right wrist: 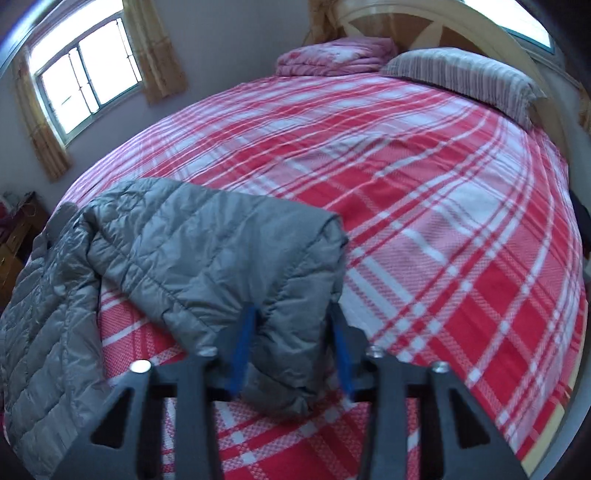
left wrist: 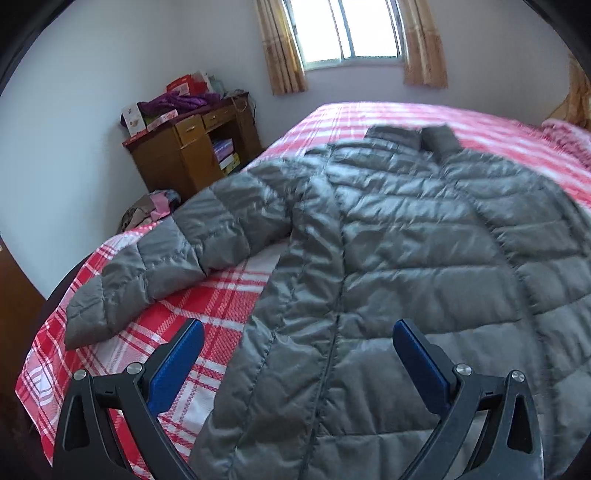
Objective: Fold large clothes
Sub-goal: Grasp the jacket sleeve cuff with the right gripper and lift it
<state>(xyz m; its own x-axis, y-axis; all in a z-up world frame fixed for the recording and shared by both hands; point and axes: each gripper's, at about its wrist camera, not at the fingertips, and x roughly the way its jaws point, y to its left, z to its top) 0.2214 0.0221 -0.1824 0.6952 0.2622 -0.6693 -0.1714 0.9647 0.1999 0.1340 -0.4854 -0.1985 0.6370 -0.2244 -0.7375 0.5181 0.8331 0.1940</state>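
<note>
A grey quilted puffer jacket (left wrist: 406, 240) lies front up on the red and white plaid bed (left wrist: 207, 306), collar toward the window. Its one sleeve (left wrist: 166, 258) stretches toward the bed's near left corner. My left gripper (left wrist: 298, 332) is open and empty, hovering over the jacket's lower hem by the zipper. In the right wrist view the jacket body (right wrist: 40, 314) lies at the left and the other sleeve (right wrist: 221, 251) spreads across the bed. My right gripper (right wrist: 293, 314) is closed on the cuff end of this sleeve, blue pads pressing the fabric from both sides.
A wooden desk (left wrist: 192, 151) with boxes and purple cloth stands by the wall left of the bed. A window (left wrist: 347, 29) with curtains is behind. A striped pillow (right wrist: 461, 81) and a folded pink blanket (right wrist: 332, 55) lie at the headboard.
</note>
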